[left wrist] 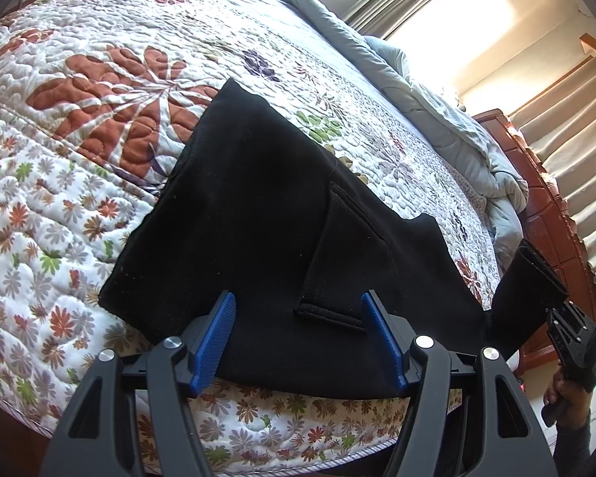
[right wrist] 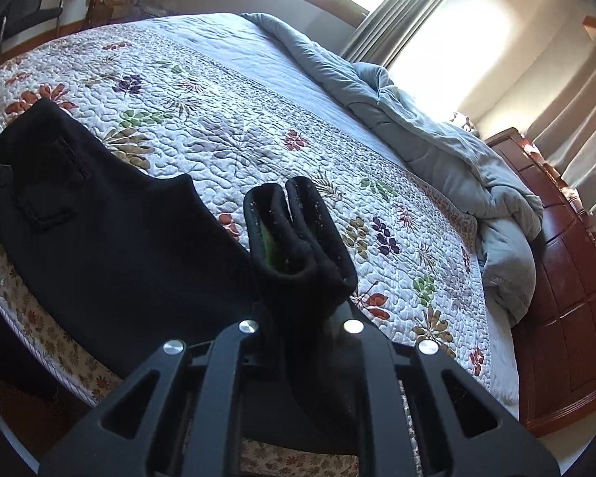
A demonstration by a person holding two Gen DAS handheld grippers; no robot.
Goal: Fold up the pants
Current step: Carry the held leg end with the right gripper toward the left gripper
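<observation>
While the black pants lie spread across the near edge of the bed, their upper portion rests flat on the floral quilt with 1 patch pocket facing up. The fabric extends toward the right side of the left wrist view, where it rises off the mattress as a bunched, folded section. That section is pinched in the right hand-held gripper, whose jaws are pressed together on the cloth; the gripper fingers are largely hidden by the fabric. In the left wrist view the same bunched section stands up from the right hand-held gripper, and a person's hand holds the gripper handle below it.

The left hand-held gripper sits over the near hem area of the pants with its 2 blue fingers spread apart. Cloth lies between and below the fingers, but the pads do not press on it.

Beyond the pants, the quilt covers most of the mattress. A grey duvet lies crumpled along the far side of the bed. A reddish wooden bed frame runs beside the duvet, and pale curtains hang behind it at a bright window.
</observation>
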